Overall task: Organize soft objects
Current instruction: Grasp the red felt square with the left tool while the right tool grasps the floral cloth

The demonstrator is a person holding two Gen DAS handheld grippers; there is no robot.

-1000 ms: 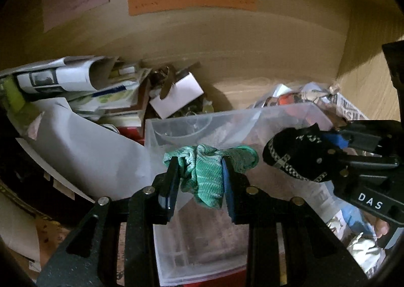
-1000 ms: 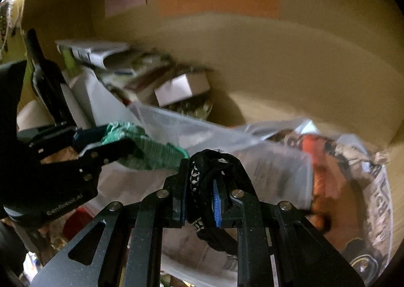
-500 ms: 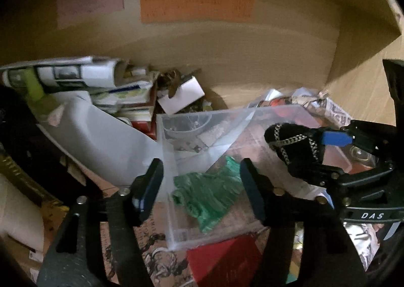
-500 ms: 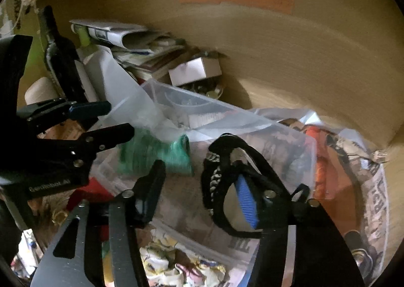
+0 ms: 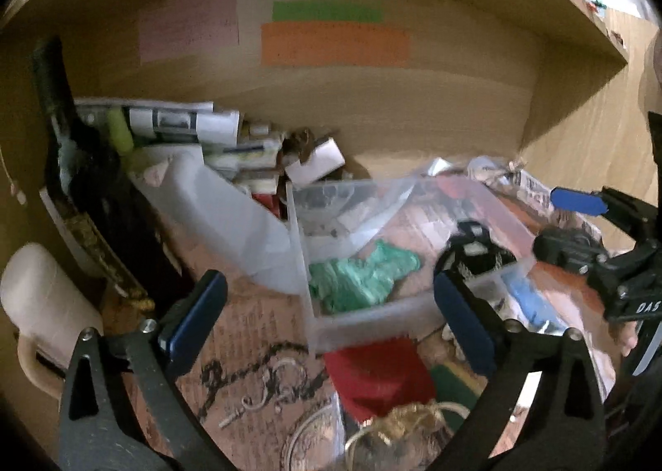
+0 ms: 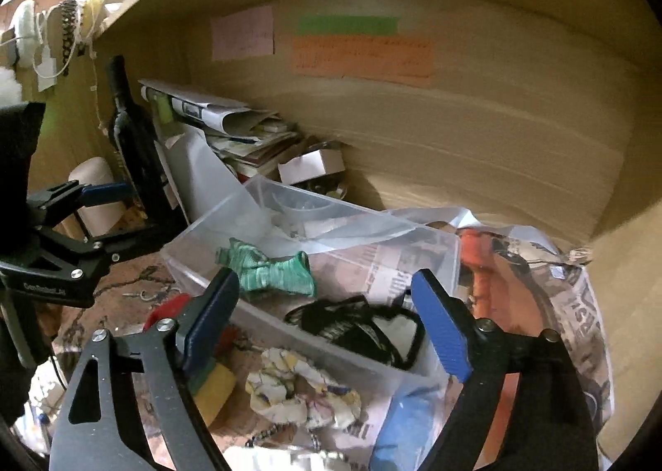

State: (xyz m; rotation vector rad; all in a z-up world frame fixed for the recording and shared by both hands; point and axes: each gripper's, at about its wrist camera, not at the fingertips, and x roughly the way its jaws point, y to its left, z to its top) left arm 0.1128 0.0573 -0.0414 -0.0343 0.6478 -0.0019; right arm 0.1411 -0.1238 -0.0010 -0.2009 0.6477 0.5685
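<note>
A green cloth [image 5: 364, 274] lies inside the clear plastic bin [image 5: 372, 316]; it also shows in the right wrist view [image 6: 269, 274]. A black item with white pattern [image 6: 364, 328] lies in the same bin [image 6: 198, 231], to the right of the green cloth, and shows in the left wrist view [image 5: 476, 251]. My left gripper [image 5: 331, 318] is open and empty, back from the bin's near wall. My right gripper [image 6: 327, 316] is open and empty above the black item. Each gripper shows in the other's view, the right one [image 5: 579, 222] and the left one [image 6: 95, 218].
A red cloth [image 5: 376, 376], a yellow sponge [image 6: 213, 390], a crumpled patterned cloth [image 6: 302, 388] and a blue item [image 6: 401, 425] lie in front of the bin. A dark bottle [image 6: 132, 131], stacked papers [image 5: 178, 123] and a small white box [image 6: 310, 167] stand behind it on the left.
Both grippers opened and pulled back. The green cloth dropped from the left gripper into the bin, and the black item dropped from the right gripper into the bin.
</note>
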